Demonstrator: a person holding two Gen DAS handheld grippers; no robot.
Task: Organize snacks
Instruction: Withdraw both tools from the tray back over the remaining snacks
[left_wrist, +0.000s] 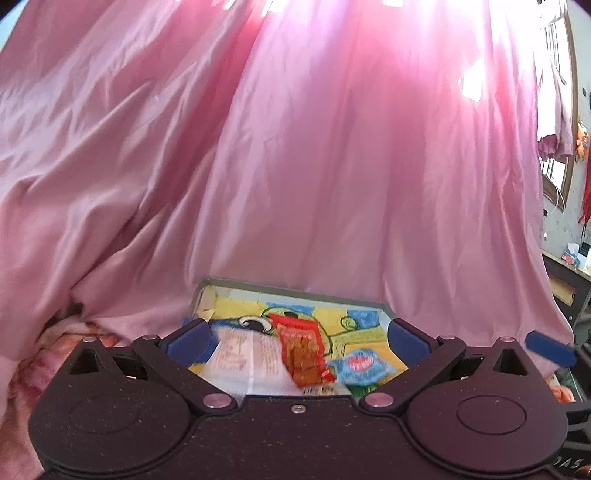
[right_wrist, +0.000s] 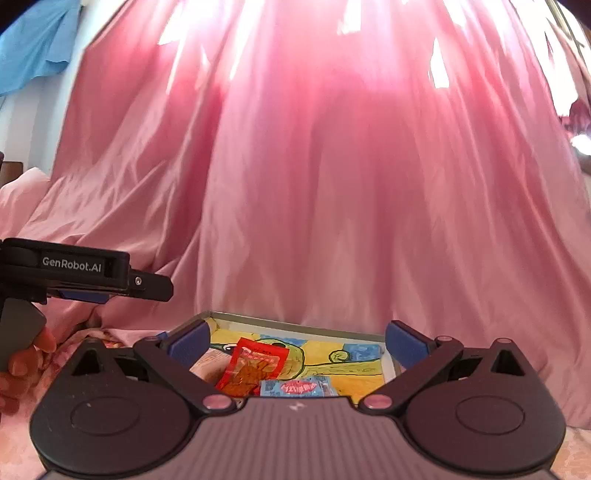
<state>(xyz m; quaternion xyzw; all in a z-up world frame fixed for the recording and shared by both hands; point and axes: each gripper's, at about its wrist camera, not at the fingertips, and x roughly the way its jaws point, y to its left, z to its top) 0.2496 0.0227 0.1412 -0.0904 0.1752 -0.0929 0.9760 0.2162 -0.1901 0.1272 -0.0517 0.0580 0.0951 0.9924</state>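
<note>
Both handheld grippers, left (left_wrist: 297, 338) and right (right_wrist: 297, 341), hover with jaws spread wide and empty above a shallow cartoon-printed tray (left_wrist: 295, 291). Inside lie a red snack packet (left_wrist: 301, 350), a white packet (left_wrist: 245, 356) and a blue candy packet (left_wrist: 360, 365), backed by a pink curtain (left_wrist: 332, 166).

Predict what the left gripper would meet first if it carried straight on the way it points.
Probably the pink curtain. The open left gripper looks set to pass above the tray, though depth is unclear.

Backlit pink curtain (left_wrist: 295, 147), mirror (left_wrist: 561, 155) at right
</note>
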